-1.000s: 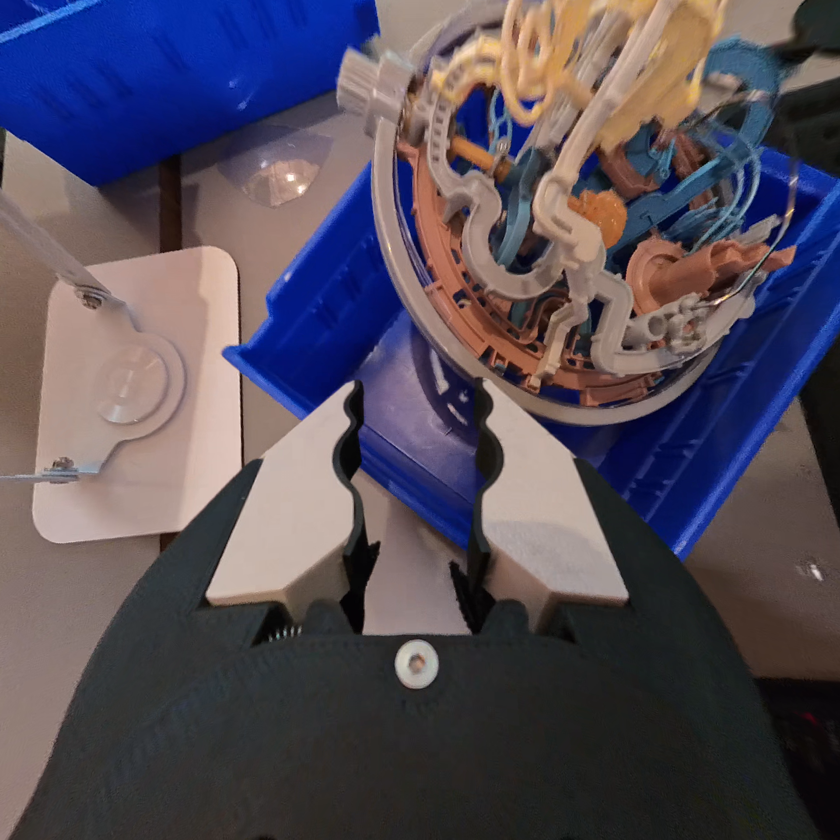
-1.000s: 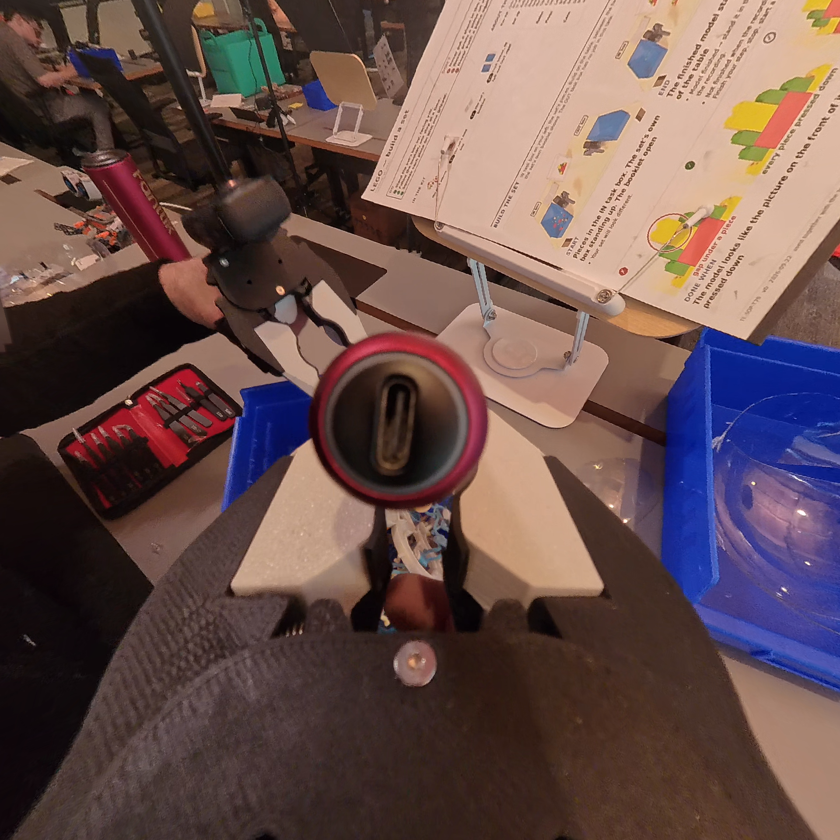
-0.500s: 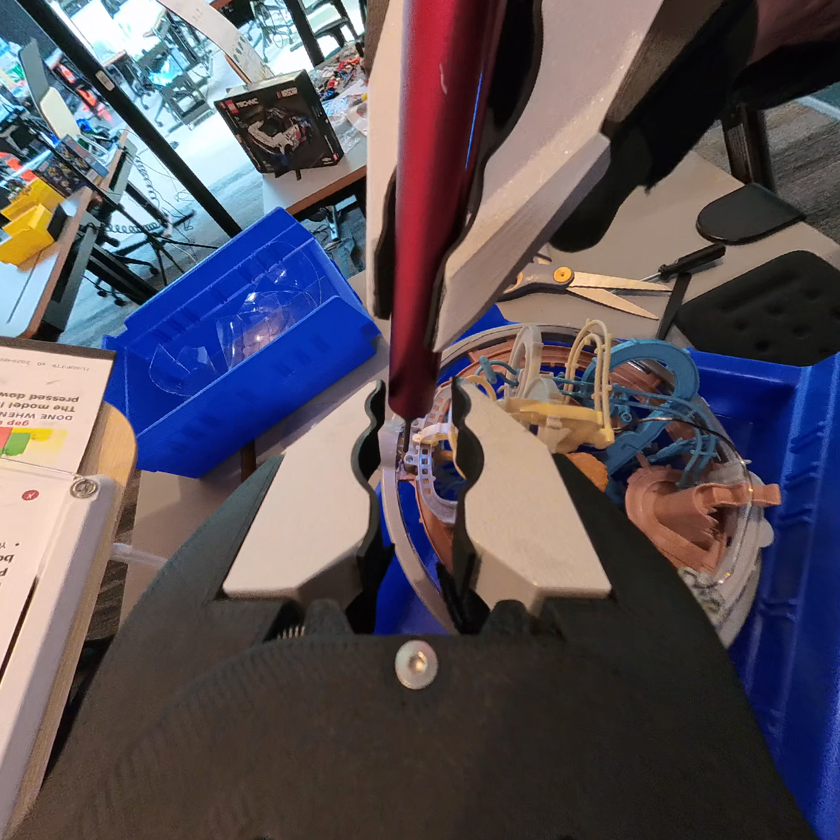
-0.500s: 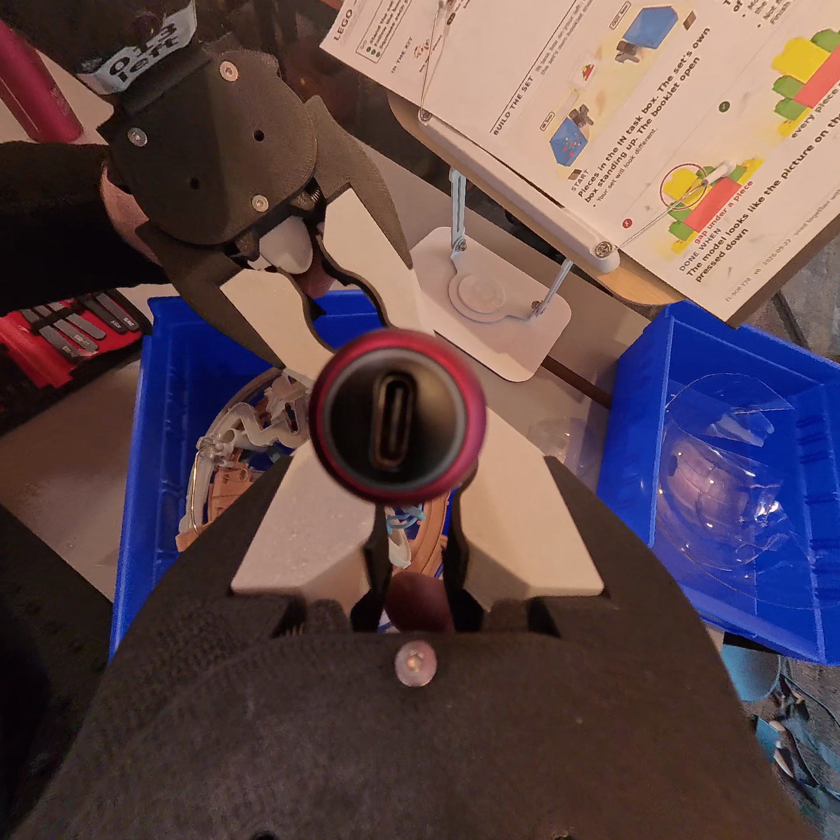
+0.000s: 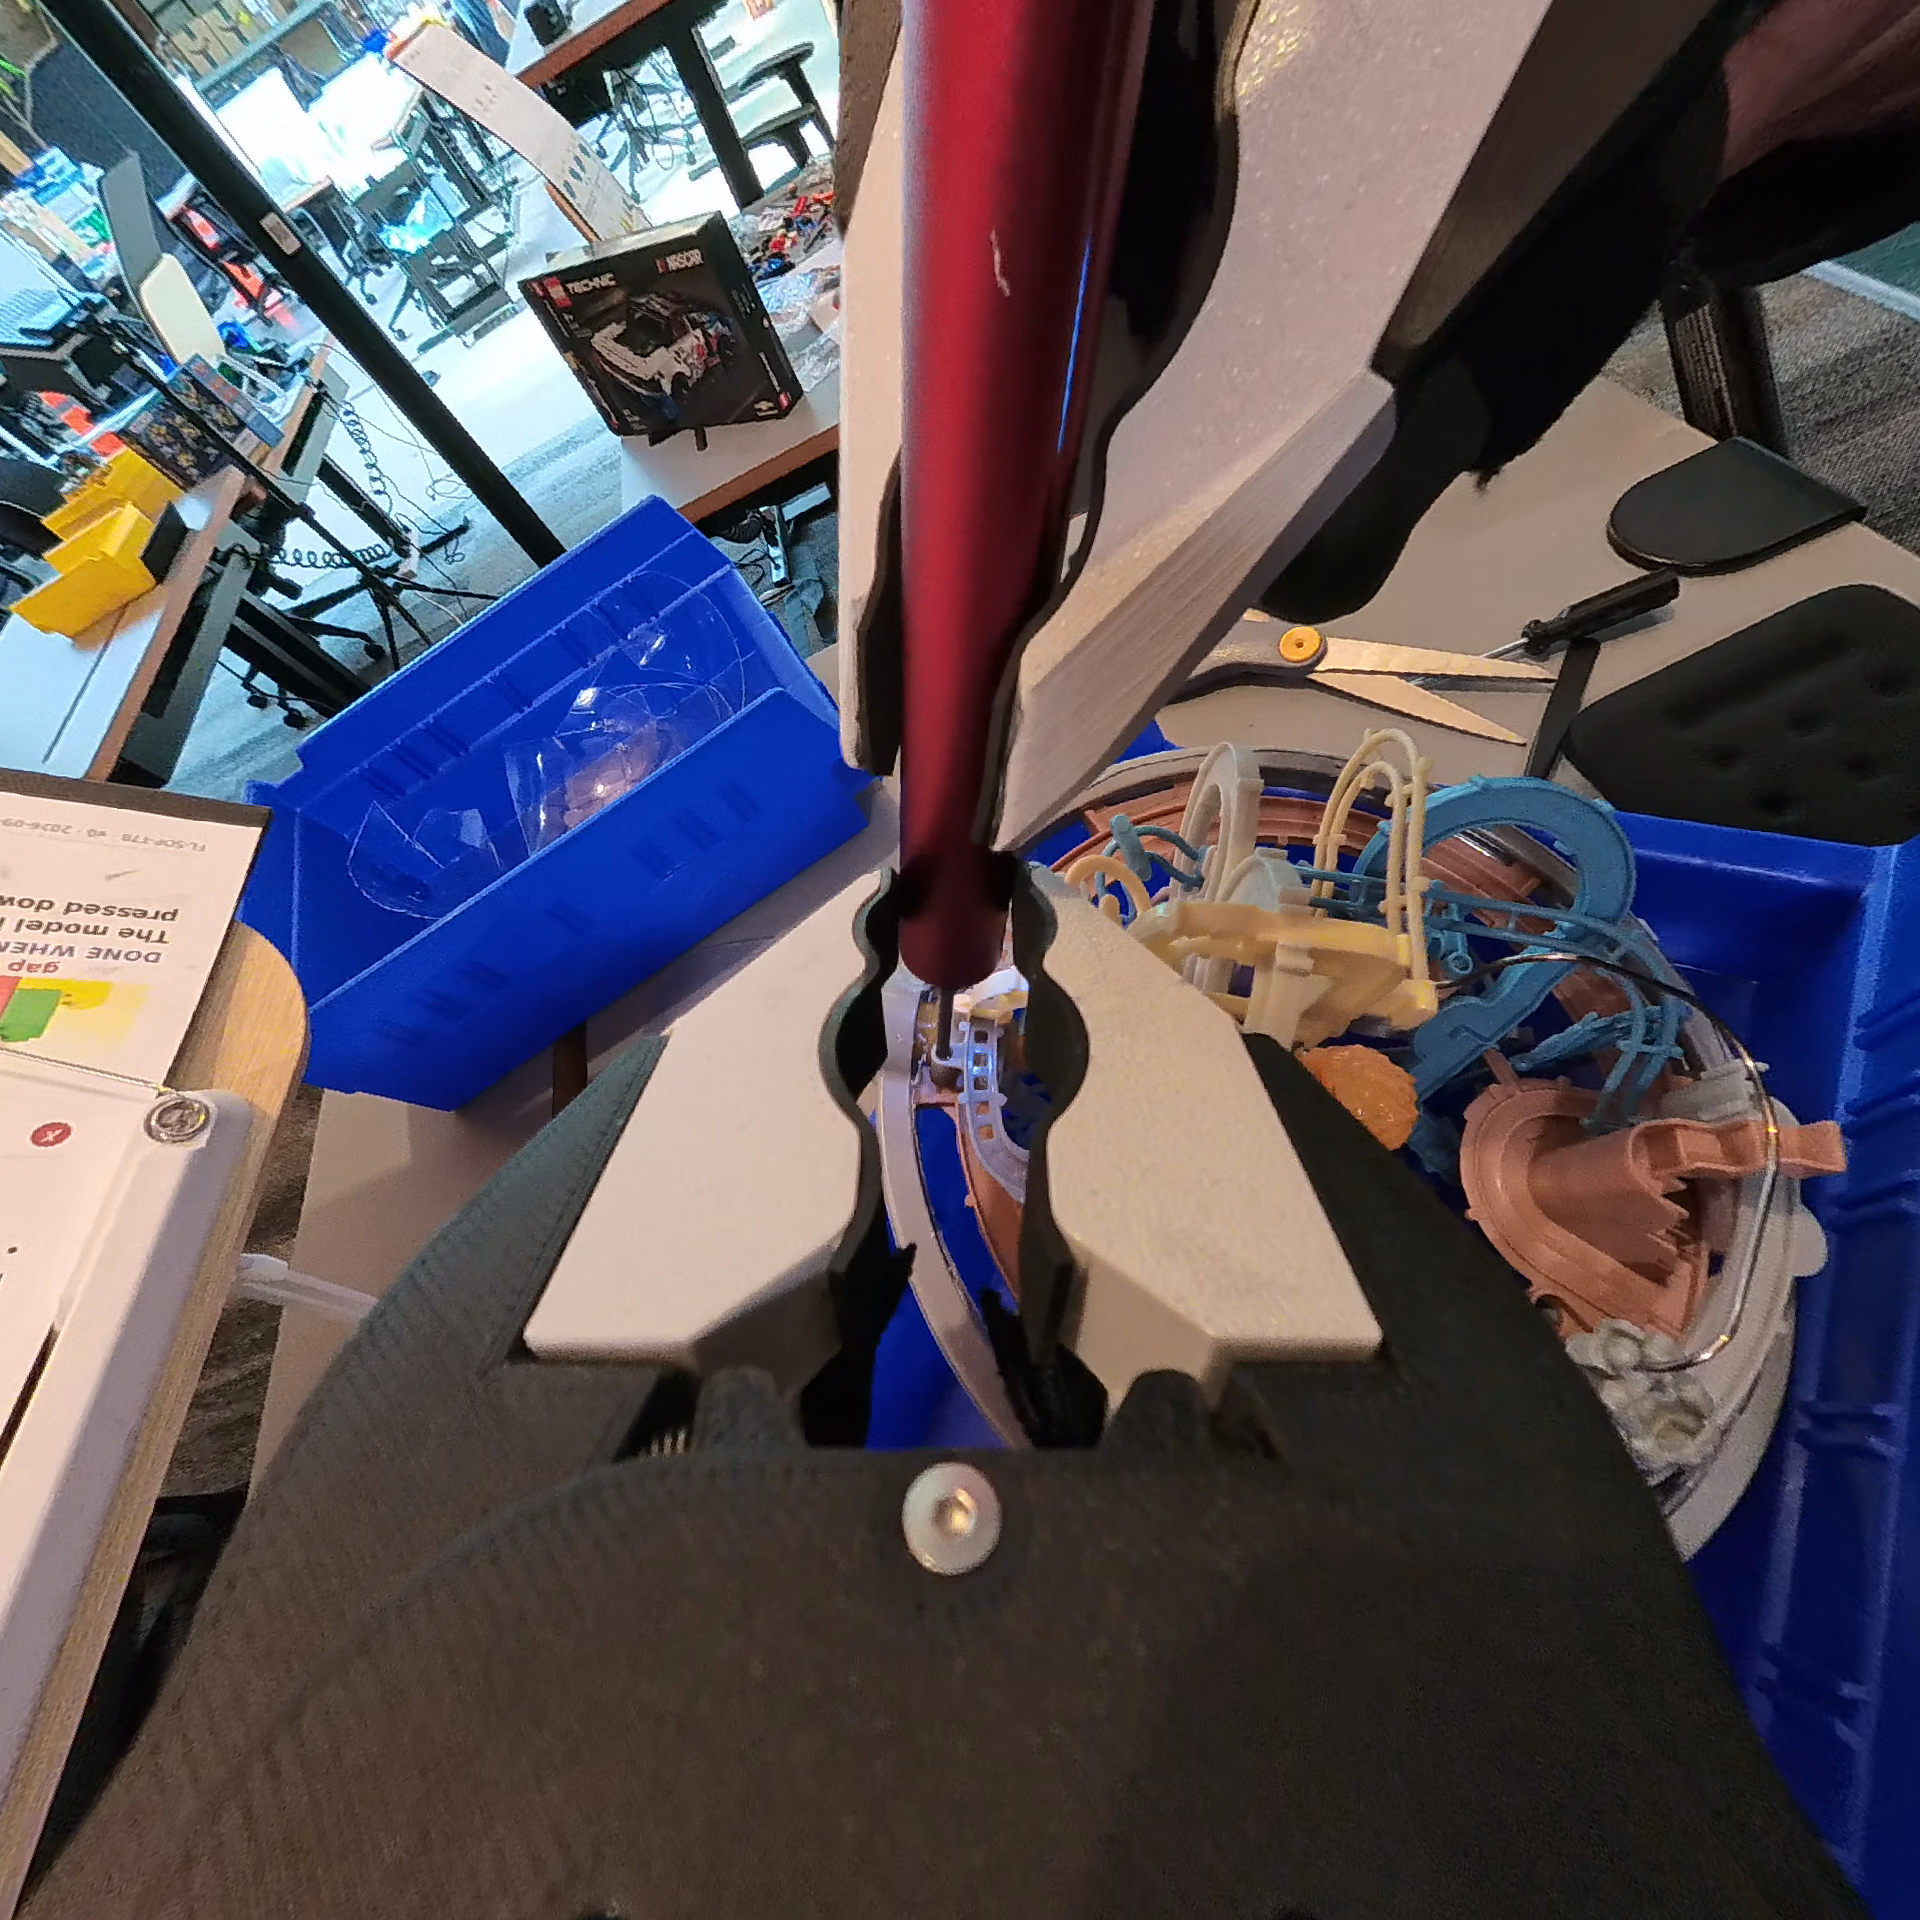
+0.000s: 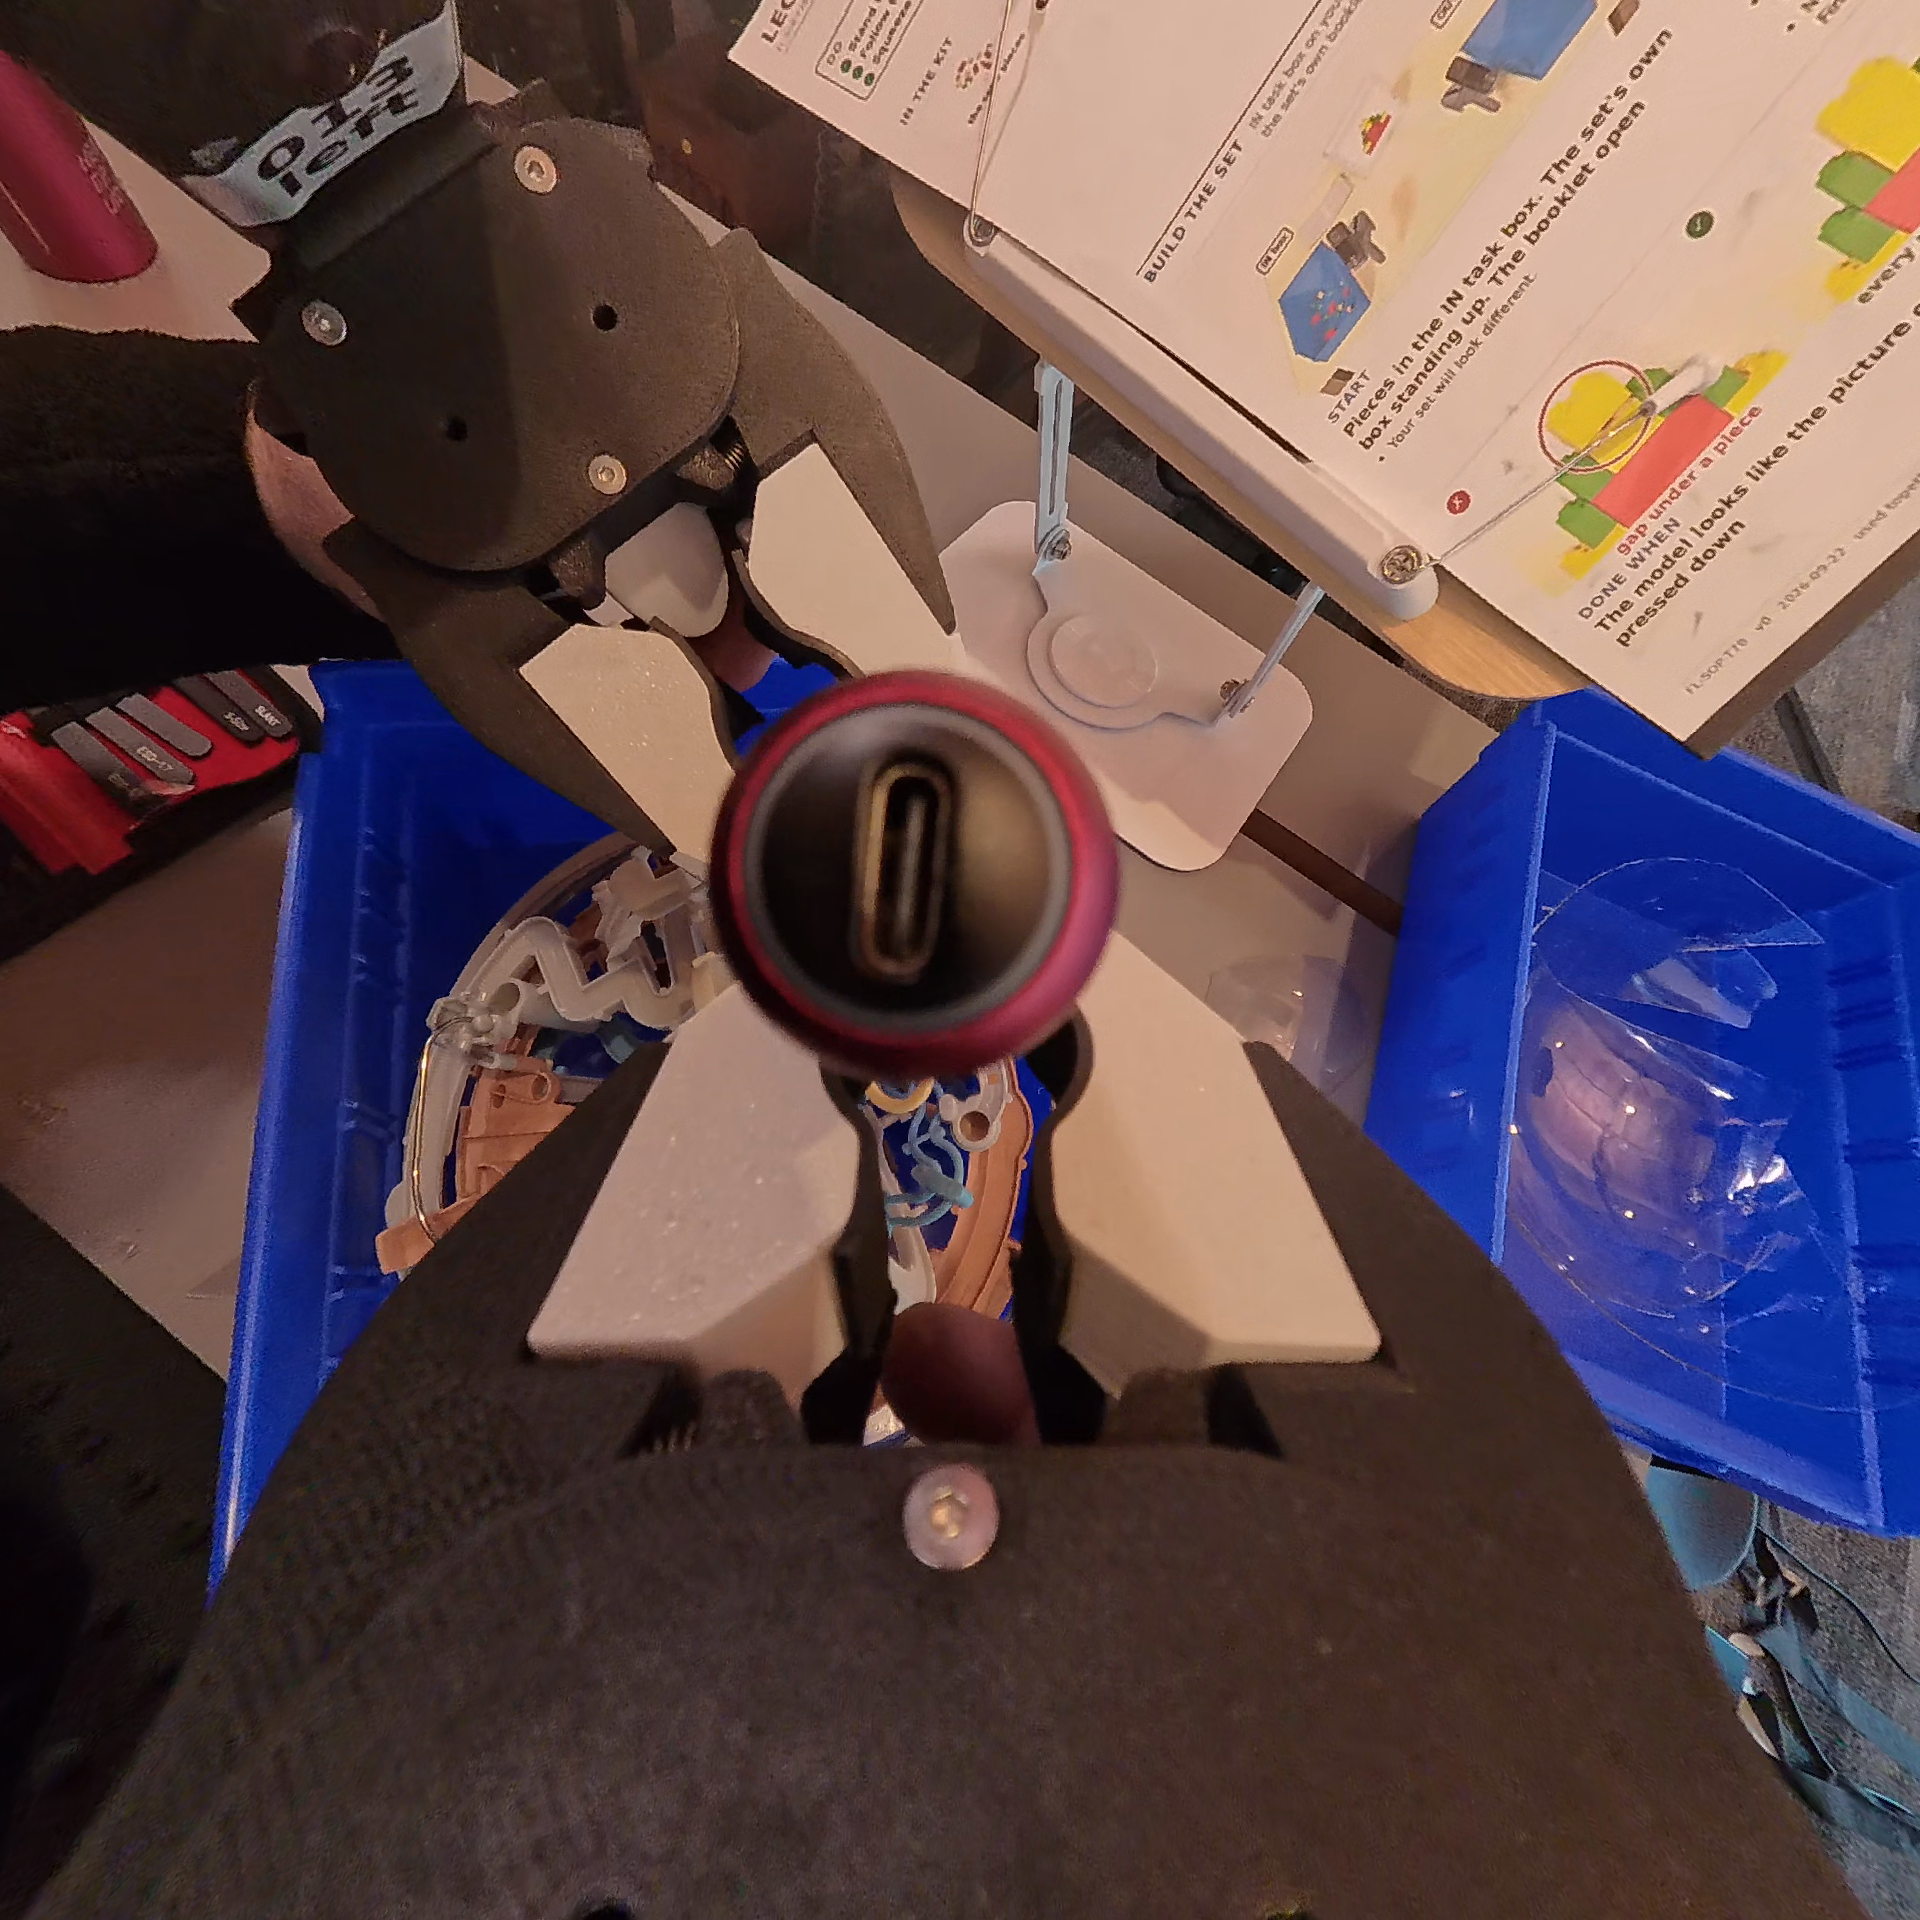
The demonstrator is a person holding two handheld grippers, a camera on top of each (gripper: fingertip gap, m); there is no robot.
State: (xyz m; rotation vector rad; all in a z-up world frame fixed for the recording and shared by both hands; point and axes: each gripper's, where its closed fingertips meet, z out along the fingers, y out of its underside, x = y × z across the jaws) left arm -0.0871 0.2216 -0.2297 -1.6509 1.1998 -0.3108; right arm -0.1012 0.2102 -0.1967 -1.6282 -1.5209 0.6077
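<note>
Mixed indoor light, sharp at mid-range, soft up close.

In the left wrist view, daylight floods the windowed room at upper left and nearly washes out the floor there, while the black gripper body (image 5: 935, 1610) stays dim and flat. The red screwdriver (image 5: 977, 468) carries a soft sheen and slight blur. Straight lines bow toward the edges in both wide-angle views. In the right wrist view, light is warmer and dimmer; the screwdriver's end cap (image 6: 914, 873) is out of focus, and the clear dome (image 6: 1662, 1122) shows faint purple glare.
</note>
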